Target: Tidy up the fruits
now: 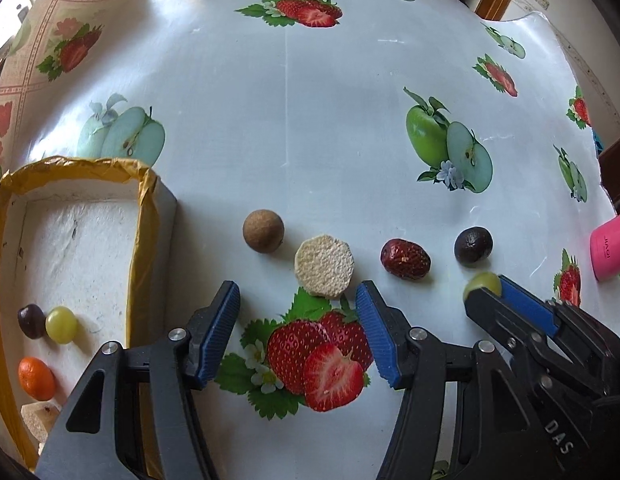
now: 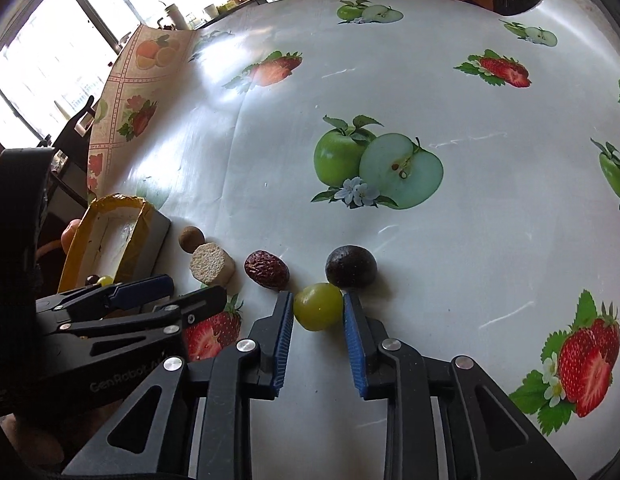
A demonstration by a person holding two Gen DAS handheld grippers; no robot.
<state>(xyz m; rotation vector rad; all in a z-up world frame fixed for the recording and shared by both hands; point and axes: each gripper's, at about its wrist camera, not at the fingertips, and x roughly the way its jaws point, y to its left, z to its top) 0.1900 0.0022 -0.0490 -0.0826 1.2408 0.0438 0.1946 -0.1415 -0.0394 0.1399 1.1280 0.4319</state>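
A row of items lies on the fruit-print tablecloth: a brown longan (image 1: pixel 263 231), a pale round cracker piece (image 1: pixel 324 266), a red date (image 1: pixel 405 258), a dark round fruit (image 1: pixel 473 246) and a green grape (image 1: pixel 482 284). My right gripper (image 2: pixel 317 312) is shut on the green grape (image 2: pixel 317 306), which rests at table level. My left gripper (image 1: pixel 298 312) is open and empty, just in front of the cracker piece. A white foam tray (image 1: pixel 154 216) with yellow tape at the left holds a dark grape (image 1: pixel 30 321), a green grape (image 1: pixel 61 324) and a small orange fruit (image 1: pixel 36 378).
A pink cylinder (image 1: pixel 611 250) lies at the right edge of the table. A tan block (image 1: pixel 36 418) sits in the tray's near corner. Printed apples and strawberries cover the cloth. A chair back and windows are beyond the far edge.
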